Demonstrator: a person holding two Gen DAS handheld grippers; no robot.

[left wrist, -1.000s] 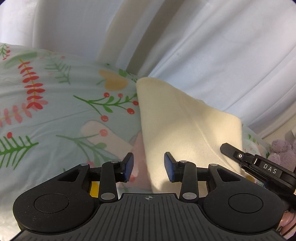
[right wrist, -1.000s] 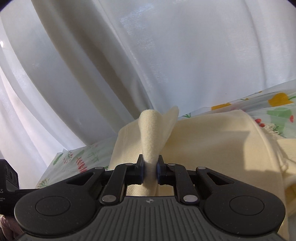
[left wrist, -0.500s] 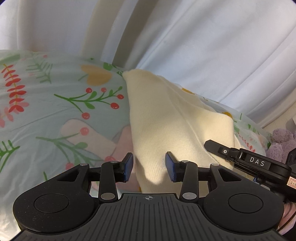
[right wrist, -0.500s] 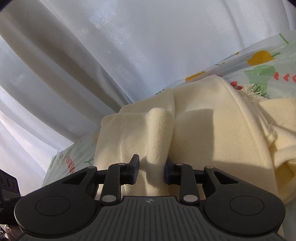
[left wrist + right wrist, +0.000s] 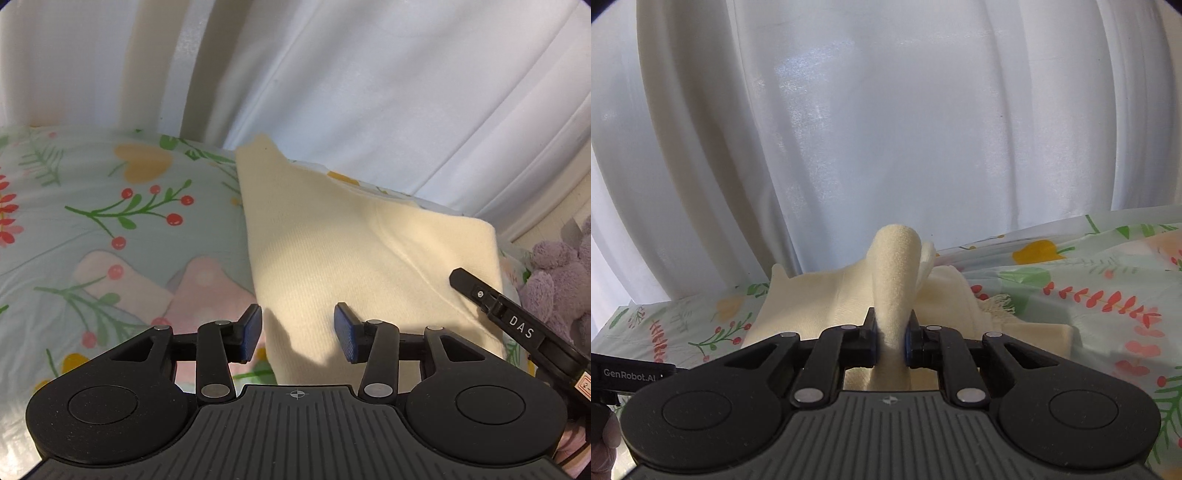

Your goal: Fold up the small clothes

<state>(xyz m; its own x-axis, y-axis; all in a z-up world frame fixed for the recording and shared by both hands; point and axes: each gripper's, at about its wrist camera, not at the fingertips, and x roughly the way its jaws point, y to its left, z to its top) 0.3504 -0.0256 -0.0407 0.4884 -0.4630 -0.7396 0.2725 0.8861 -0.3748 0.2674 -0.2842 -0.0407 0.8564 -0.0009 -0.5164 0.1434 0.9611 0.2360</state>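
Both my grippers are over the bed. Right gripper (image 5: pixel 889 338) pinches a fold of the cream cloth (image 5: pixel 894 266) tight, and the fold stands up between its jaws. Left gripper (image 5: pixel 298 332) has just been opening; its blue pads (image 5: pixel 345 338) stand apart, above the cloth (image 5: pixel 369 258), not pressing it. The cloth lies on the flowery sheet (image 5: pixel 110 206), near the white curtain (image 5: pixel 369 92). A purple soft toy (image 5: pixel 557 280) sits past the cloth's edge.
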